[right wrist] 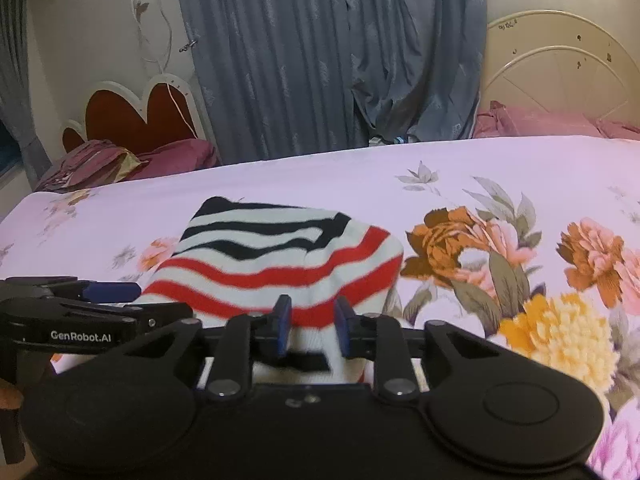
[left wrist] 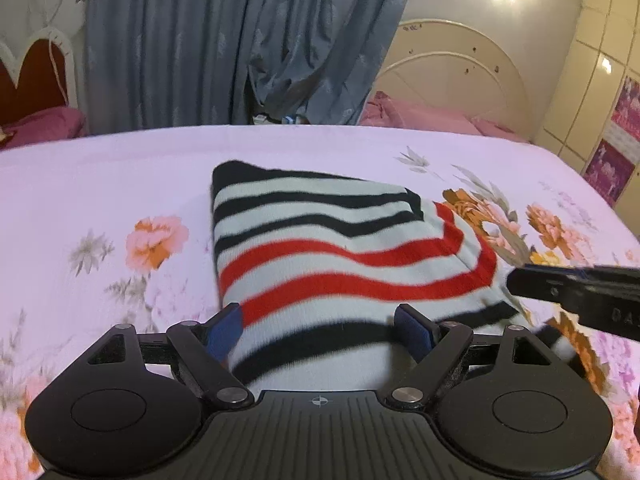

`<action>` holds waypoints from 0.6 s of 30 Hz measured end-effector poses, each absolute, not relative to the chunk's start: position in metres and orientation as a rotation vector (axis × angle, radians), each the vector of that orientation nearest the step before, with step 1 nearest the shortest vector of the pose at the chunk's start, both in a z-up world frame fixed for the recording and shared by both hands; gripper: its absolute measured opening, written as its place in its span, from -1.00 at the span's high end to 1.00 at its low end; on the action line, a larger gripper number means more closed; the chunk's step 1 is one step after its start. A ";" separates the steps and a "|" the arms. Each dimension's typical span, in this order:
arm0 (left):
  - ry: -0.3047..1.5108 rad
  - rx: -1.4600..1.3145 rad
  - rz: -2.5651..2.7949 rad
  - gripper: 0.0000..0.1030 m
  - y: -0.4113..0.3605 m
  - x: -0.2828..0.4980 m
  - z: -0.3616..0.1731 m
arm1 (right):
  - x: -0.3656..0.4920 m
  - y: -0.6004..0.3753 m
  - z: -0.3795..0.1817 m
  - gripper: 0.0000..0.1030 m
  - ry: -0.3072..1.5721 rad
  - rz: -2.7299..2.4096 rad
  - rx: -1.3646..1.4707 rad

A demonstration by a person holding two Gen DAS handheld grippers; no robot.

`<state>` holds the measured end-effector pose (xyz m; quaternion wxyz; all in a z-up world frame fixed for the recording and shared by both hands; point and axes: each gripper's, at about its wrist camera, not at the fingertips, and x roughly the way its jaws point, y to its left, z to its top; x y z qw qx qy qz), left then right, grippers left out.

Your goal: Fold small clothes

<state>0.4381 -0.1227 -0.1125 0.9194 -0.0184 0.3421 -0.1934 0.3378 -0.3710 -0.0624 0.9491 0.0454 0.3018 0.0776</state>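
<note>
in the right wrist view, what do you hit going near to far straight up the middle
right claw with striped garment cloth between its fingers → striped garment → bare floral bedsheet → blue-grey curtain

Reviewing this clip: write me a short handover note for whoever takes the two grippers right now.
Left gripper: jaws wide apart, the striped garment lying between its fingers, not clamped.
Right gripper: fingers narrowed on the garment's near edge, cloth between the pads; grip looks closed, though motion blur hinders certainty.
Garment: on the floral bedsheet, near edge lifted, right side already turned over.
Done: at least one fold appears made.
Left: probably carry the near edge forward, lay it flat, release.
</note>
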 end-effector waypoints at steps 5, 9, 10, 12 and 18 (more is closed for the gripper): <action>0.717 -0.070 -0.419 -0.59 -0.111 0.411 -0.119 | 0.305 -0.370 -0.065 0.63 0.615 0.177 0.100; 0.768 -0.099 -0.416 -0.58 -0.104 0.411 -0.136 | 0.296 -0.367 -0.079 0.65 0.648 0.168 0.066; 0.778 -0.119 -0.416 -0.58 -0.102 0.411 -0.140 | 0.297 -0.368 -0.081 0.69 0.659 0.160 0.073; 0.783 -0.141 -0.421 -0.58 -0.098 0.411 -0.147 | 0.298 -0.369 -0.086 0.85 0.675 0.139 0.063; 0.795 -0.141 -0.418 -0.72 -0.098 0.410 -0.152 | 0.297 -0.377 -0.096 0.89 0.699 0.137 0.087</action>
